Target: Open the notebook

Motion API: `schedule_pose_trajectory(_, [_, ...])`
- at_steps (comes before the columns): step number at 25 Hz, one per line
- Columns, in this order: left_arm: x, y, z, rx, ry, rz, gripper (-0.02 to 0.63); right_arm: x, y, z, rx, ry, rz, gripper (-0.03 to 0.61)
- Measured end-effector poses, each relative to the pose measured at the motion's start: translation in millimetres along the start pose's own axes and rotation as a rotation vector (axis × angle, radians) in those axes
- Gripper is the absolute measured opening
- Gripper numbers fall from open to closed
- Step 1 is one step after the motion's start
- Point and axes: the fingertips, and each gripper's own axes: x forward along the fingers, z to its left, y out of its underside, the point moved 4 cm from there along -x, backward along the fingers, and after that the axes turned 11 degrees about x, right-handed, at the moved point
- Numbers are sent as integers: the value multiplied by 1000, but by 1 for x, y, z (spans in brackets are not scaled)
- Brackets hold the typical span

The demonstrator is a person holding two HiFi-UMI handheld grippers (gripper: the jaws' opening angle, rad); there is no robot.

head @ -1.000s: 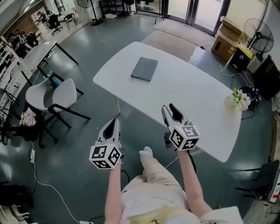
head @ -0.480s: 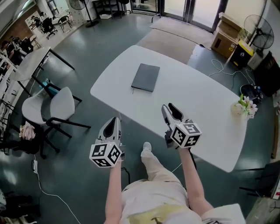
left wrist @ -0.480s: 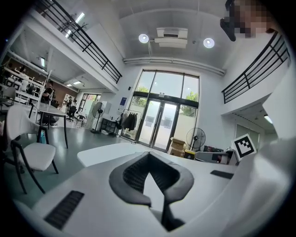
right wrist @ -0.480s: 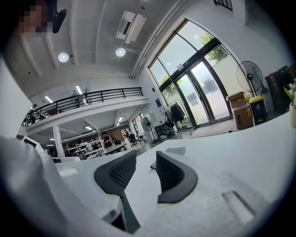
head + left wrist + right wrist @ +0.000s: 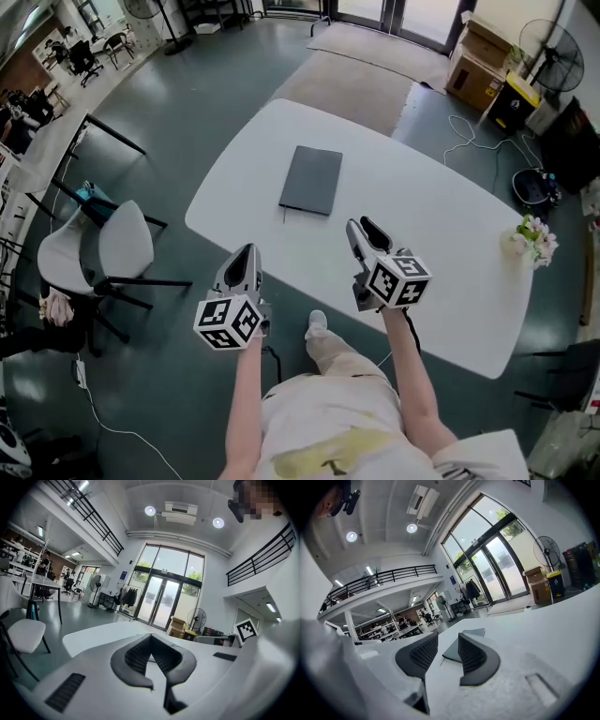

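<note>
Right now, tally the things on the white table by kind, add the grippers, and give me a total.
notebook: 1
flower bunch: 1
grippers: 2, the left gripper and the right gripper
Total: 4

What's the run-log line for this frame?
phase: pre-contact | notebook: closed, flat on table, untouched | left gripper: shut, empty, beside table | right gripper: open, empty, over near table edge

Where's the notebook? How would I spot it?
Find the big white table. Near its far left end lies the notebook, flat and closed. It's the only dark grey rectangle there; the flowers stand at the opposite end.
</note>
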Motion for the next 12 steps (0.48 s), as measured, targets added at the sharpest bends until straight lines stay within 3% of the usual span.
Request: schedule_pose_trajectory(12, [72,11,21,-26,56,69,0,58,-4,-36,65,55,28,127])
